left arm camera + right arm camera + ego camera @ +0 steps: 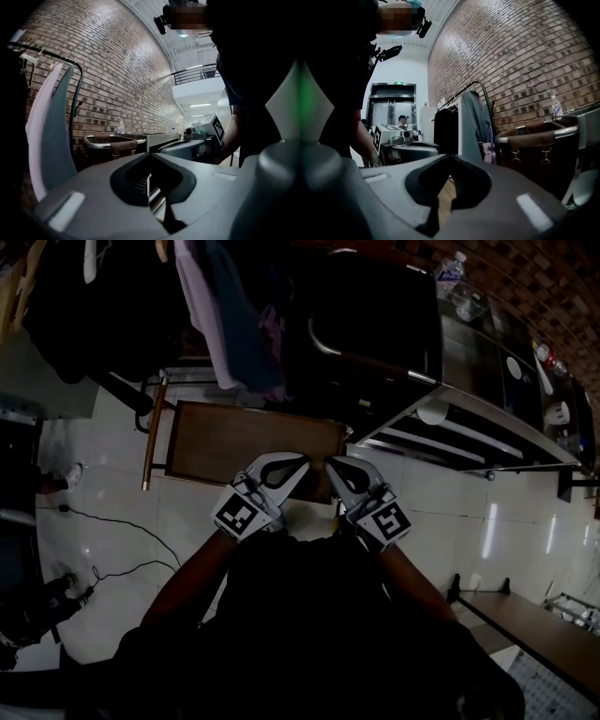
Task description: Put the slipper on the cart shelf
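Note:
No slipper shows in any view. In the head view my left gripper (302,462) and right gripper (331,465) are held side by side in front of my body, their tips almost meeting over a low brown wooden table (216,442). Both are shut with nothing between the jaws. The left gripper (150,155) has its tips closed together in its own view, and so does the right gripper (450,157). Beyond the table stands a dark cart (375,324) with a brown padded handle (543,137), and slatted metal shelves (469,432) run beside it.
A clothes rack with hanging garments (225,324) stands at the upper left, against the brick wall (117,70). A black cable (122,521) trails over the white tiled floor. A water bottle (451,268) stands on the counter. A wooden bench (534,624) lies at the lower right.

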{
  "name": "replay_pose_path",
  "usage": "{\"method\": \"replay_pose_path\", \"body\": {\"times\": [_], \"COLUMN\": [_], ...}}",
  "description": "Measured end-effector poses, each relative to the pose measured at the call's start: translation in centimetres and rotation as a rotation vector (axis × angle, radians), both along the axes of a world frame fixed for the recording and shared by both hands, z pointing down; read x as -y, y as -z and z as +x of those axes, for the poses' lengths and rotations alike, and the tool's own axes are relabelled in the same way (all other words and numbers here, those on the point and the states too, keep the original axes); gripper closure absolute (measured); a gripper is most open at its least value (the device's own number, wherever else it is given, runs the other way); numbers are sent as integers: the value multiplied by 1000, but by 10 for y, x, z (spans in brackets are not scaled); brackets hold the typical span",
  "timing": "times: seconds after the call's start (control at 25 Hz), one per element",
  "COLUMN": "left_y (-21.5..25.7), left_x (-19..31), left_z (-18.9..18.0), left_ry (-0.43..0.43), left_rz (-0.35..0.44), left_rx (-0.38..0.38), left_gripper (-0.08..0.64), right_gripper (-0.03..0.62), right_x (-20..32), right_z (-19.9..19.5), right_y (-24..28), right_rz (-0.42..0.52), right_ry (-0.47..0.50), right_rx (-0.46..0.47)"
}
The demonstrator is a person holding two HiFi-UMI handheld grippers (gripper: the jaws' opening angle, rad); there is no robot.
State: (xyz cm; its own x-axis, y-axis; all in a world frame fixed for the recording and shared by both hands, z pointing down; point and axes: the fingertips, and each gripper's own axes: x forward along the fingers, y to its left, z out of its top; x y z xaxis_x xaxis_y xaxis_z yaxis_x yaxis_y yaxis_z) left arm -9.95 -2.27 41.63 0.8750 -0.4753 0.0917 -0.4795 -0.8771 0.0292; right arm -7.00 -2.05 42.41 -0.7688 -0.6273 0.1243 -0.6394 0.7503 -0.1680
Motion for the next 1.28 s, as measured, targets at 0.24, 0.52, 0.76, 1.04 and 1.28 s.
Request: {"method": "replay_pose_path", "body": {"times": [0.24,0.52,0.76,1.04,1.28], "left_y": [4,4,8,10,7], "left_x": [-5,-13,-16,-19,-19], "left_z": [-61,-83,-85,-71,-55], "left_ry": [-23,-38,-32,-26,-36], "left_rz": [11,-12,-19,-20,-25], "left_rx": [-11,-32,-54,-45,-29], "left_gripper": [558,558,558,558,558], "right_gripper": [592,591,591,591,591], "right_x": [2,-6,-19,-17,-13], "right_z": [-64,-93,-96,-80,-68], "right_y": [3,12,18,19,14], "right_rz": [-8,-3,7,16,2], "right_ry": [-33,-42,-4,9,-10], "right_rx": [-10,-9,-10,-28,-8]}}
